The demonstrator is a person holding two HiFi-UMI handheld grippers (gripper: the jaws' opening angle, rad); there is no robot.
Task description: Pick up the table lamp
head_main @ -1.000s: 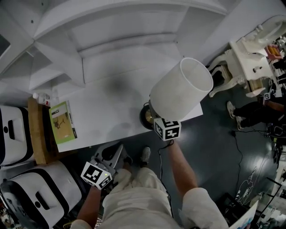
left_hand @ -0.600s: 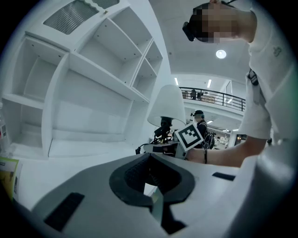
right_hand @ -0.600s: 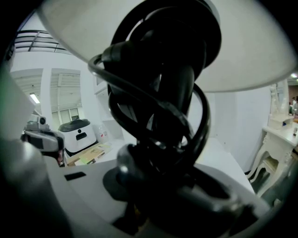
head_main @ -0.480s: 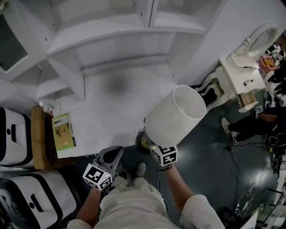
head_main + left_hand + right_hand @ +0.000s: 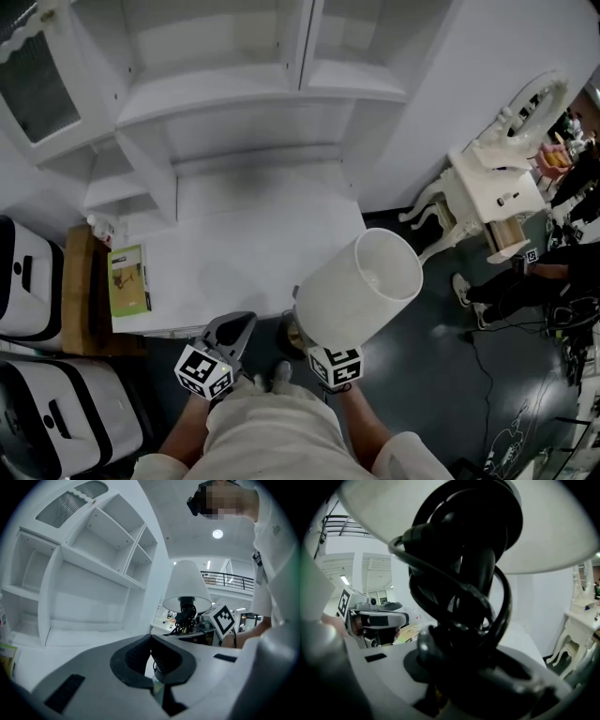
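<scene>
Already the table lamp [image 5: 361, 286] is off the desk [image 5: 234, 248]. In the head view its dark base [image 5: 294, 330] sits past the desk's near edge, over dark floor and close to the person's body.

Grip: the right gripper [image 5: 461, 665] is clamped on the lamp's stem just under the shade [image 5: 367, 272]. Its own view shows the jaws pressed on the stem amid loops of black cord [image 5: 457, 573] wound round it.

Left gripper [image 5: 151, 657]: jaws together with nothing between them. It is held low, just left of the lamp and apart from it.

Key relation: only 1 tool bears the lamp, low on its long axis, with most of the lamp's bulk above the jaws. That axis runs from the base near the person up to the shade's open top, which leans away to the right in the head view. The left gripper view shows it close to upright. The left gripper is the nearer free tool if support is wanted.

Look: plain white drum shade, wider at the bottom, with a dark socket and stem. The cord is bundled, not trailing.

Judgement: the pick-up reads as done, and top-heaviness is the risk.
</scene>
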